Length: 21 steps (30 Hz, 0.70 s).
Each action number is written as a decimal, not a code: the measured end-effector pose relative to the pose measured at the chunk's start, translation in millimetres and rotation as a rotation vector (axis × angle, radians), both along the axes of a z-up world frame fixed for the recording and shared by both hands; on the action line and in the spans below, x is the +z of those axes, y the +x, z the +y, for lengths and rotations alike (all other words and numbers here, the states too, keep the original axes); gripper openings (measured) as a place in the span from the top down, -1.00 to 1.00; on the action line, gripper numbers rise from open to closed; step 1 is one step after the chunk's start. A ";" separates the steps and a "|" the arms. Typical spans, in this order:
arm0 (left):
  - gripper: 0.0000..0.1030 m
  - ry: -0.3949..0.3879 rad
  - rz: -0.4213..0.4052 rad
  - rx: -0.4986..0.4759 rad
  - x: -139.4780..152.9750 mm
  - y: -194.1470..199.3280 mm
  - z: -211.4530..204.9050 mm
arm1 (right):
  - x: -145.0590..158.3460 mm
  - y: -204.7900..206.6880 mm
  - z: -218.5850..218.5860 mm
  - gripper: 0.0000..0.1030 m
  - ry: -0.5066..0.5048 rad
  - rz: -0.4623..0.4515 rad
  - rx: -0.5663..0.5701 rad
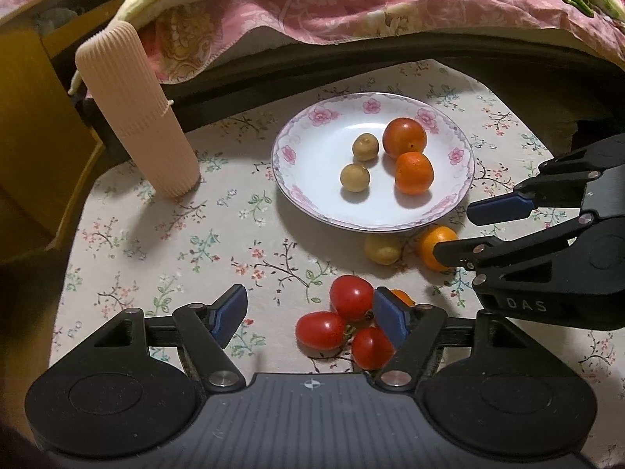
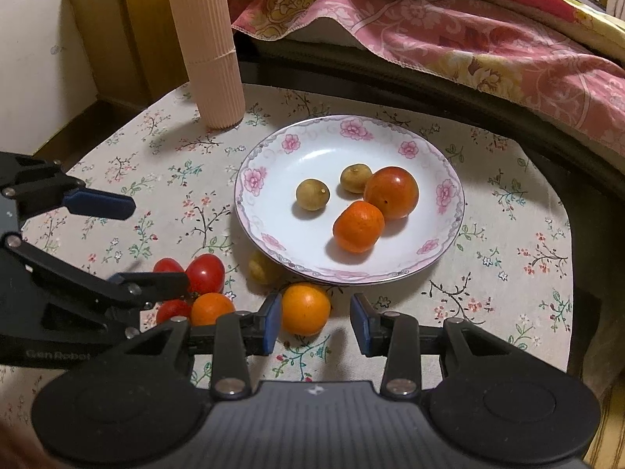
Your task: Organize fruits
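Four fruits sit in the white floral-rimmed plate (image 2: 250, 179). Left gripper (image 1: 308, 312) open near three red tomatoes (image 1: 351, 297); right gripper (image 2: 315, 322) open around a loose orange mandarin (image 2: 305, 308).

A tall ribbed pale-pink plastic cylinder (image 1: 137, 111) (image 2: 209, 49) stands upright on the cream floral-print tablecloth (image 1: 175, 242) (image 2: 508, 234), near its far left corner; behind the table, a pink flowered quilt (image 1: 371, 4) (image 2: 468, 39) drapes over a dark rail, with yellow wooden furniture (image 1: 23, 117) at left
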<state>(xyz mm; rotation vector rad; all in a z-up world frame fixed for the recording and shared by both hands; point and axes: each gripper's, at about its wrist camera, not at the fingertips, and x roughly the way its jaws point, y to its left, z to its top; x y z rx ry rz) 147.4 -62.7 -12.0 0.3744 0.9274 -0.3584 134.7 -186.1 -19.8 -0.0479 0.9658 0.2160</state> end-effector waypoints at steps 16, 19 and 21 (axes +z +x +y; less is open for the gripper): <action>-0.51 0.039 -0.020 0.005 -1.0 -0.4 0.3 | -1.5 0.6 1.7 0.25 -0.003 0.005 0.009; -0.51 0.041 -0.020 0.006 -1.4 -0.4 0.5 | -1.6 0.5 1.7 0.25 -0.002 0.006 0.009; -0.51 0.042 -0.018 0.005 -1.7 -0.1 0.8 | -1.7 0.5 1.9 0.25 -0.001 0.006 0.009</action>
